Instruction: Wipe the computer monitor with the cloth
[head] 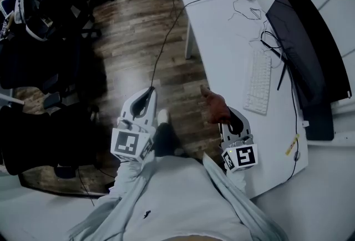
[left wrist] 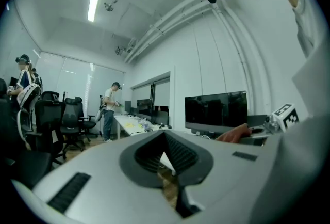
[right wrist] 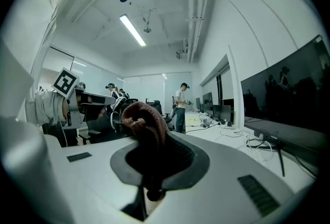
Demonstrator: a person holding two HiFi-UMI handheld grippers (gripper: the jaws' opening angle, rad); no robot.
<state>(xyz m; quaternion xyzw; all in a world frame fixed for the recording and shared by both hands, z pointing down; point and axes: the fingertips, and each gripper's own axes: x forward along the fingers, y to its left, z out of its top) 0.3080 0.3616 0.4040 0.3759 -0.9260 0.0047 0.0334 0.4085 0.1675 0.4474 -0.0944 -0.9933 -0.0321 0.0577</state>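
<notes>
The dark curved monitor (head: 304,51) stands at the right side of the white desk (head: 222,40); it also shows as the black monitor (left wrist: 215,109) in the left gripper view and as the monitor (right wrist: 289,99) along the right edge of the right gripper view. A reddish-brown cloth (head: 215,104) is bunched in my right gripper (head: 224,116), which is shut on it at the desk's near edge, well short of the screen. The cloth (right wrist: 147,122) sticks up out of the right gripper (right wrist: 153,158). My left gripper (head: 150,93) hangs over the wooden floor, jaws together and empty (left wrist: 166,152).
A white keyboard (head: 258,81) lies in front of the monitor, with black cables (head: 260,34) trailing across the desk. Dark office chairs (head: 50,29) crowd the left. A person (left wrist: 109,109) stands at a far desk. More monitors and small items sit at the desk's far end.
</notes>
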